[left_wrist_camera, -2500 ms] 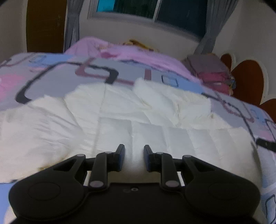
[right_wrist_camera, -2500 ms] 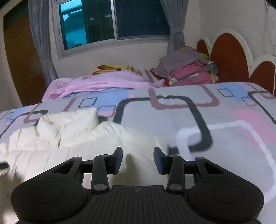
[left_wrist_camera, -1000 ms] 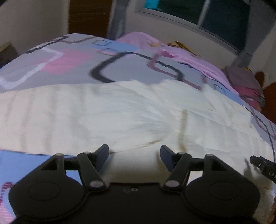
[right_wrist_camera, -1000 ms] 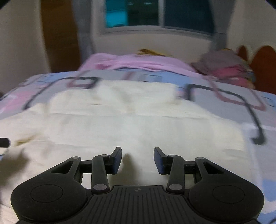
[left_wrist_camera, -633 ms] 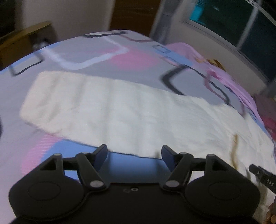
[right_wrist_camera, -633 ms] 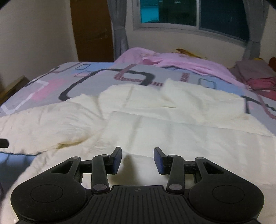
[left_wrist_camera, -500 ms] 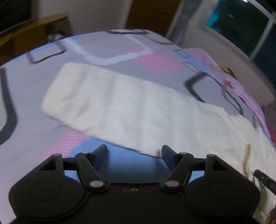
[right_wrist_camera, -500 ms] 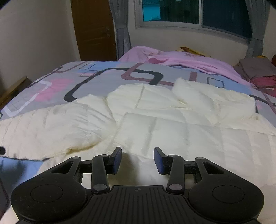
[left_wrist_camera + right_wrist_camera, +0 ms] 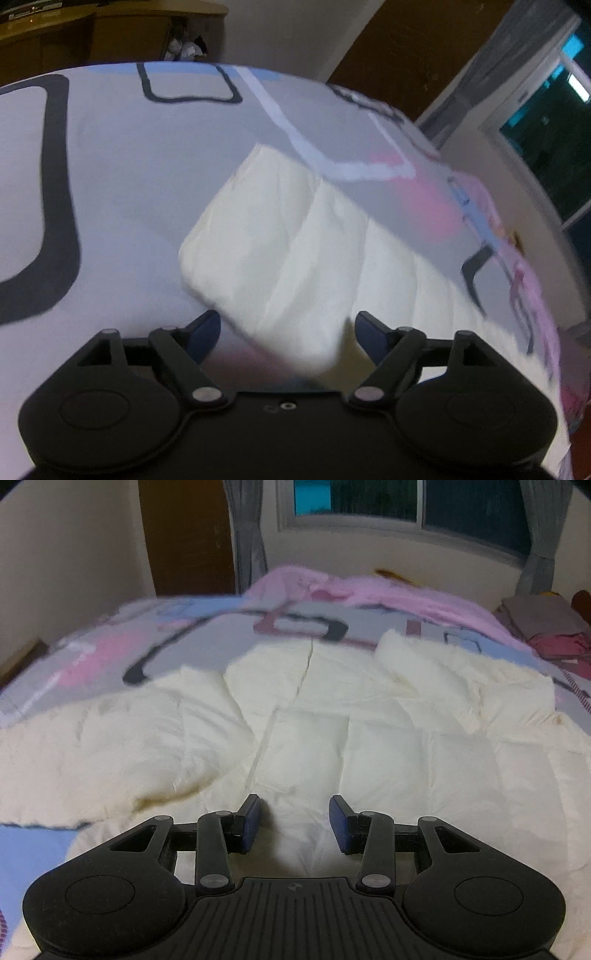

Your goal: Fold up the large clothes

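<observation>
Cream quilted padded jacket [image 9: 332,716] spread flat on patterned grey, pink and blue bedsheet [image 9: 122,177], presumably for folding. Left gripper [image 9: 288,326] poised over sleeve end [image 9: 266,258], jaws wide, just been opening, not yet pressing cloth. Right gripper [image 9: 293,823] above jacket body, jaws partly apart, empty.

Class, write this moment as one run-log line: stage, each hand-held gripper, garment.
stage: reaching for sleeve | left hand-held gripper: open, just widened, over sleeve end | right hand-held gripper: open, over cream jacket | garment: spread on bed
</observation>
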